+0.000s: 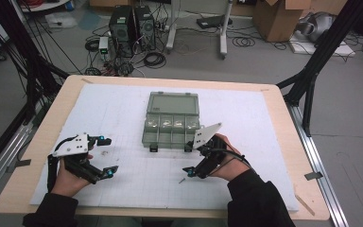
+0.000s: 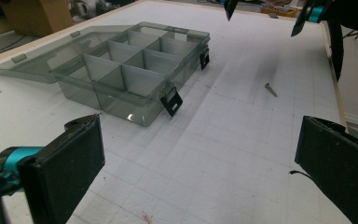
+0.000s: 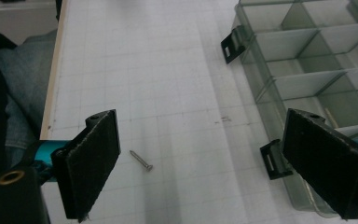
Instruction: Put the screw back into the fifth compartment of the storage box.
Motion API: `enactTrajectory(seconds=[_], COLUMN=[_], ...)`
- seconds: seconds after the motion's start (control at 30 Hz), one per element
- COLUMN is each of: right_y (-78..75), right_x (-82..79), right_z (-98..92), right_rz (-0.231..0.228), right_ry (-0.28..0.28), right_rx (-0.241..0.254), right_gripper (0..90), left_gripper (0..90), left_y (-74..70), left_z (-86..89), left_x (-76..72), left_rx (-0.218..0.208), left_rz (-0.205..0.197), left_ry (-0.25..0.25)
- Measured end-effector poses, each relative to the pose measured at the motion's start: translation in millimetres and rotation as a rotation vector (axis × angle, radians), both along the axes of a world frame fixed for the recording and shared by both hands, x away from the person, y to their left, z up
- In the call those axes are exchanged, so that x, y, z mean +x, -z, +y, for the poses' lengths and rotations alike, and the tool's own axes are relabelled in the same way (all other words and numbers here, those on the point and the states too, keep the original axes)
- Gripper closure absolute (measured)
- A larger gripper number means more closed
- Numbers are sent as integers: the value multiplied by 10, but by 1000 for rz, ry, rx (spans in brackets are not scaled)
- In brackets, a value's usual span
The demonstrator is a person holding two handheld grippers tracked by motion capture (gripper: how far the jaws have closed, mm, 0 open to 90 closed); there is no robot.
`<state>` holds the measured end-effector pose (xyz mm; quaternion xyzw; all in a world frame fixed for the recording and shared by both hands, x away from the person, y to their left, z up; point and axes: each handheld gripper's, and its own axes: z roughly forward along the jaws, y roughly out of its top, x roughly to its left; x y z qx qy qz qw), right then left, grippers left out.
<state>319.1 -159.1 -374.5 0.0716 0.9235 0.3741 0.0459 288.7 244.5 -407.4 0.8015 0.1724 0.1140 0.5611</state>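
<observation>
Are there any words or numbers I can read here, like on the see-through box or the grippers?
None can be read.
The organizer box, its black latches, the screw, both grippers and the gridded mat carry no visible writing.
The cardboard boxes on the floor show no legible print.

Black sleeves (image 1: 255, 201), teal-accented black tools (image 1: 105, 156)

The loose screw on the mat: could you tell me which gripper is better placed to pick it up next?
Right. The right gripper hangs open just beside the screw, which lies between its jaws in its own view; the left gripper is farther off.
</observation>
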Motion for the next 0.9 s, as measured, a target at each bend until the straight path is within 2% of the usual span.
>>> enactTrajectory(seconds=[0.13,0.23,0.3,0.33,0.57,0.67,0.9], right_y=[11,51,65,95,152,193,240], right_x=[-10,-17,-22,-29,-46,-58,-73], right_z=[40,94,108,141,218,281,358], right_rz=[5,19,26,30,52,59,77], right_ry=[-15,-33,-36,-52,-82,-112,-145], right_rx=[-27,-74,-86,-114,-179,-226,-283], right_gripper=[102,101,101,102,104,105,142], left_gripper=[17,17,17,17,17,17,17], left_y=[0,-1,0,0,5,4,4], left_z=[0,2,1,0,-6,-7,-13], left_x=[-1,0,-2,0,0,0,-1], left_rx=[2,4,4,4,6,9,8], left_rz=[0,-1,-1,-1,-1,-1,-1], left_ry=[0,-1,-1,1,-1,-1,1])
